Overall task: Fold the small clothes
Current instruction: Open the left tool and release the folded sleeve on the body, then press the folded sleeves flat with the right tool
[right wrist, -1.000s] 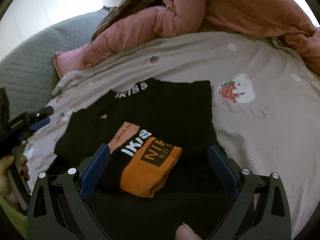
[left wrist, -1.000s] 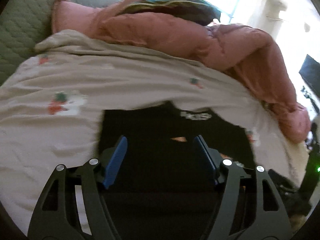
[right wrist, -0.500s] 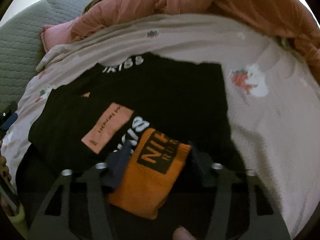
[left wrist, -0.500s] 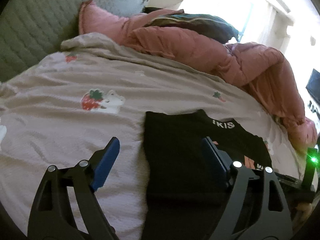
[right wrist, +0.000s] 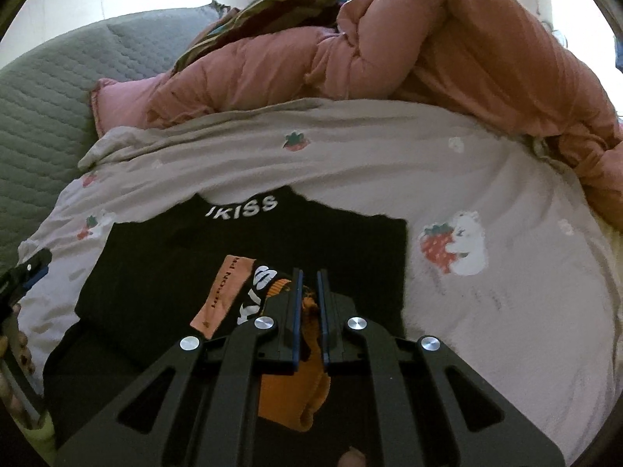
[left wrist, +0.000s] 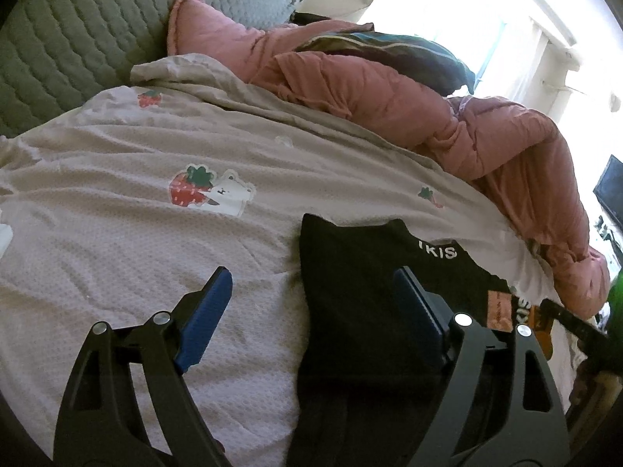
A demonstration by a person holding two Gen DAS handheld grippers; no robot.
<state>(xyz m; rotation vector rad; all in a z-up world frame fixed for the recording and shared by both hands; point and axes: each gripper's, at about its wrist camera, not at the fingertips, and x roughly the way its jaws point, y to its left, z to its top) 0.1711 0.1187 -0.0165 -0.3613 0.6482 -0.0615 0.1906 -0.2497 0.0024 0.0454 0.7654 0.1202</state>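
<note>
A black garment (right wrist: 272, 241) with white lettering and a peach label lies flat on the pale strawberry-print sheet (right wrist: 486, 311). Its orange cuff (right wrist: 292, 389) is folded over the front part. My right gripper (right wrist: 309, 276) is shut on this orange cuff, with the fabric bunched between the blue pads. In the left wrist view the black garment (left wrist: 362, 272) fills the lower right. My left gripper (left wrist: 311, 295) stands open over the garment's left edge, one finger above the sheet (left wrist: 155, 253) and one above the black cloth, neither pad pressing. The right gripper (left wrist: 564, 321) shows at the right edge.
A pink quilt (right wrist: 447, 58) is heaped along the back of the bed with a dark striped cloth (right wrist: 272, 11) on it. A grey-green quilted cushion (left wrist: 58, 39) sits at the left. The person's hand (right wrist: 15, 354) holds the left gripper (right wrist: 27, 272) at the left edge.
The right gripper's jaws went from wide open to shut on the orange cuff. The left gripper shifted left, from over the black garment's middle to its left edge, with its jaws a little wider.
</note>
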